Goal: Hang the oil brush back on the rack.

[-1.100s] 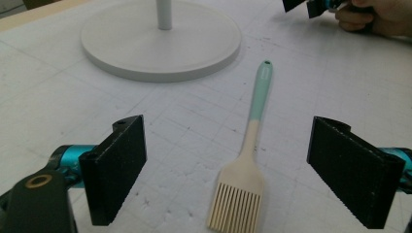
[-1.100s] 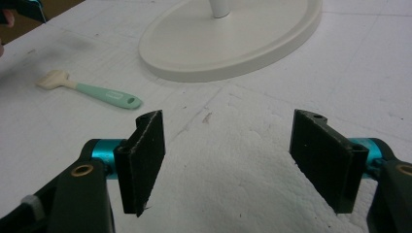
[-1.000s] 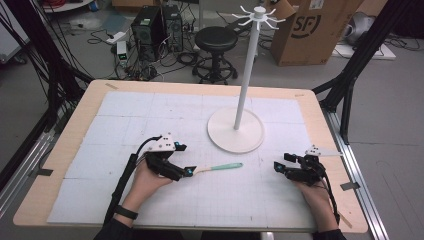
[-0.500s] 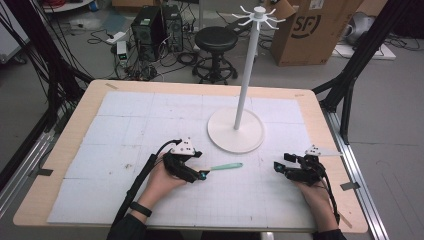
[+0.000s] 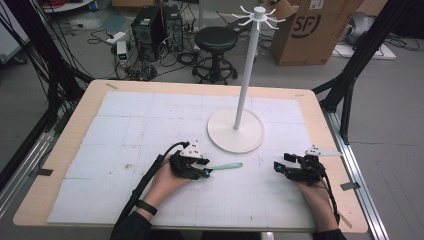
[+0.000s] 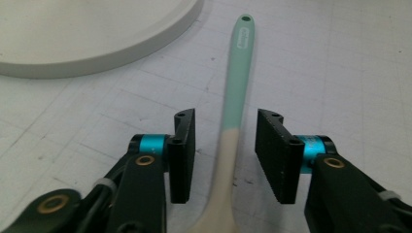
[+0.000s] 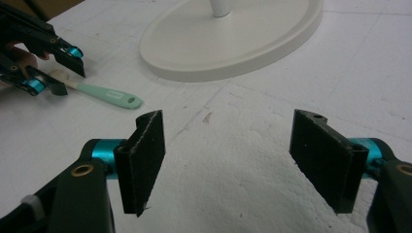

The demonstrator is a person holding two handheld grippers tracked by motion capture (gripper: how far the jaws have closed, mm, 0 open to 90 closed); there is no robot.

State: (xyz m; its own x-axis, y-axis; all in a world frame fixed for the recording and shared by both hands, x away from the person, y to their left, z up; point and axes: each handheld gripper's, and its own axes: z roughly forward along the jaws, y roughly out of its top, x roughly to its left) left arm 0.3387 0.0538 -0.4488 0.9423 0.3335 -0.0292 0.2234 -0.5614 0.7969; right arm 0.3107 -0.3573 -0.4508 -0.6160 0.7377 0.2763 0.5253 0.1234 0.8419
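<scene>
**Left hand-held gripper closes in on the spatula**

The left hand-held gripper [image 6: 226,158] has moved over the mint-and-cream silicone spatula [image 6: 233,111] lying on the desk [image 5: 150,120]; its jaws have just been closing, straddling the handle without pressing yet. A grasp looks imminent. The right hand-held gripper [image 7: 228,160] rests released.

Matt mint-and-cream plastic spatula [image 6: 236,97] lies on rough white foam mat [image 5: 150,120]

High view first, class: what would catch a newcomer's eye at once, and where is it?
The tall white stand with hooks at its top rises from a round base on the far middle of the table. Nearer the person, a mint-handled utensil lies flat between the jaws of the left gripper, which have just been closing without yet pressing it. The right gripper rests open at the right.
</scene>
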